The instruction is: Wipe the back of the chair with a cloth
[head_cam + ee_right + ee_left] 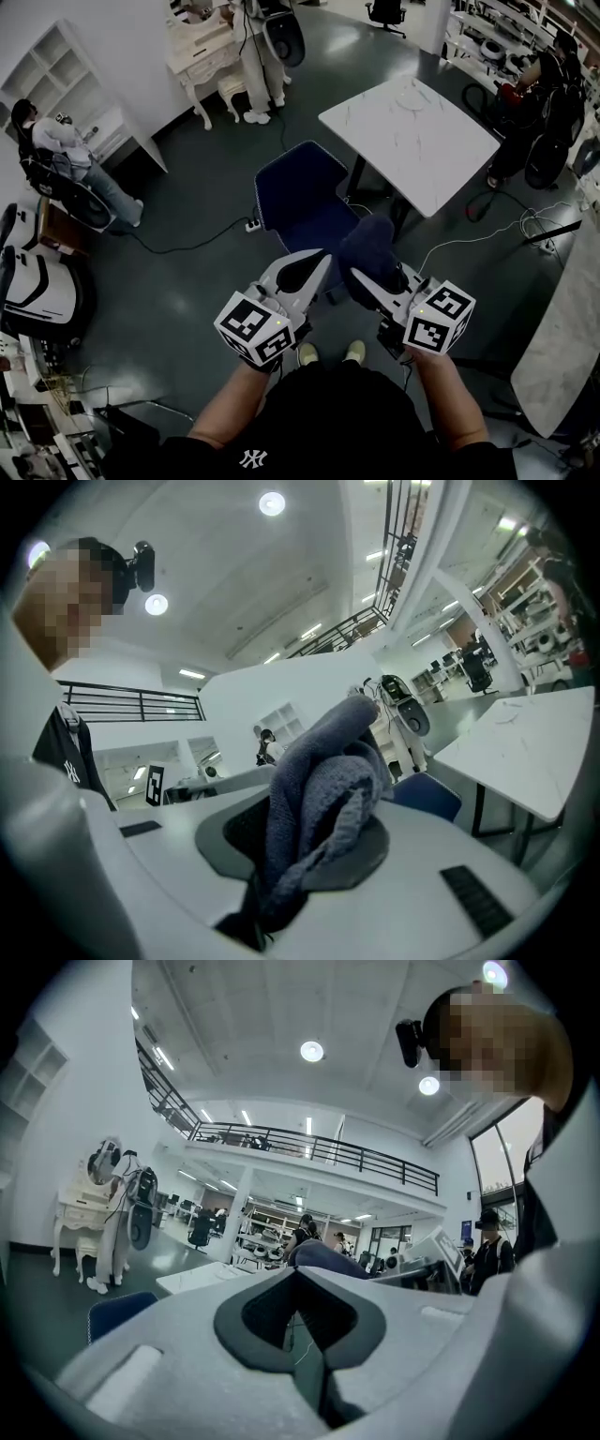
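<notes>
The blue chair (pixel 298 199) stands on the dark floor just ahead of me, its seat partly hidden by both grippers. My right gripper (pixel 362 272) is shut on a bunched dark blue-grey cloth (pixel 368 246), which sticks out past the jaws. In the right gripper view the cloth (pixel 323 794) fills the space between the jaws of the right gripper (pixel 305 860), with the chair (pixel 427 795) low behind it. My left gripper (pixel 315 263) is held beside it, shut, with nothing in it. In the left gripper view, the left gripper (pixel 302 1277) shows its jaws meeting, a corner of the chair (pixel 116 1308) at lower left.
A white square table (pixel 412 131) stands right behind the chair. A power strip and cable (pixel 249 226) lie on the floor to the left. One person sits at the far left (pixel 64 150), another at the far right (pixel 542 89). A pale counter (pixel 562 328) runs along the right edge.
</notes>
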A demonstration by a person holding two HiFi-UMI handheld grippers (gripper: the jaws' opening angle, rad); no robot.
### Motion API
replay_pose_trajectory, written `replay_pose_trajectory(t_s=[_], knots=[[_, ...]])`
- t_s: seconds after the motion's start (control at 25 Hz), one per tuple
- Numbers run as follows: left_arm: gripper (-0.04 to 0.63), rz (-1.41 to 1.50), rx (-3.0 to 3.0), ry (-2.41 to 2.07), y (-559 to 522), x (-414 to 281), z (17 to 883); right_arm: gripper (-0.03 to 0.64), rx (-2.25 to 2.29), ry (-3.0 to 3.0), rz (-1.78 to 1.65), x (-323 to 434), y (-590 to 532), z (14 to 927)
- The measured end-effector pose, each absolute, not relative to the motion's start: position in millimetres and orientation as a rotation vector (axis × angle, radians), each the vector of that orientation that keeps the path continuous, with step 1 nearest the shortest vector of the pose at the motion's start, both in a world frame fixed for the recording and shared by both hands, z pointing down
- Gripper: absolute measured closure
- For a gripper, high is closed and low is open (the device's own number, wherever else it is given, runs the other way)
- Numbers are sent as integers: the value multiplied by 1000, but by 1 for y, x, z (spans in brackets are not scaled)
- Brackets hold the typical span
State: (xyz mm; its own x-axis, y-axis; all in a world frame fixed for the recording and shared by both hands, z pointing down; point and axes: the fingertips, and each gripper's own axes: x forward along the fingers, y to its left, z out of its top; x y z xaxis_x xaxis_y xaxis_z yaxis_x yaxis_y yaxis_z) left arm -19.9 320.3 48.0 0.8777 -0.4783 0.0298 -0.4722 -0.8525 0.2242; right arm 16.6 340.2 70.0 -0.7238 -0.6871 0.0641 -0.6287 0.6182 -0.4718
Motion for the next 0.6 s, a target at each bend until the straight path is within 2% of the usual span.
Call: replay_pose_trajectory(t_s=[0.6], knots=[[588,-25,2860,-801,309,-17,49,534,-1176,2792,-608,18,333,65]])
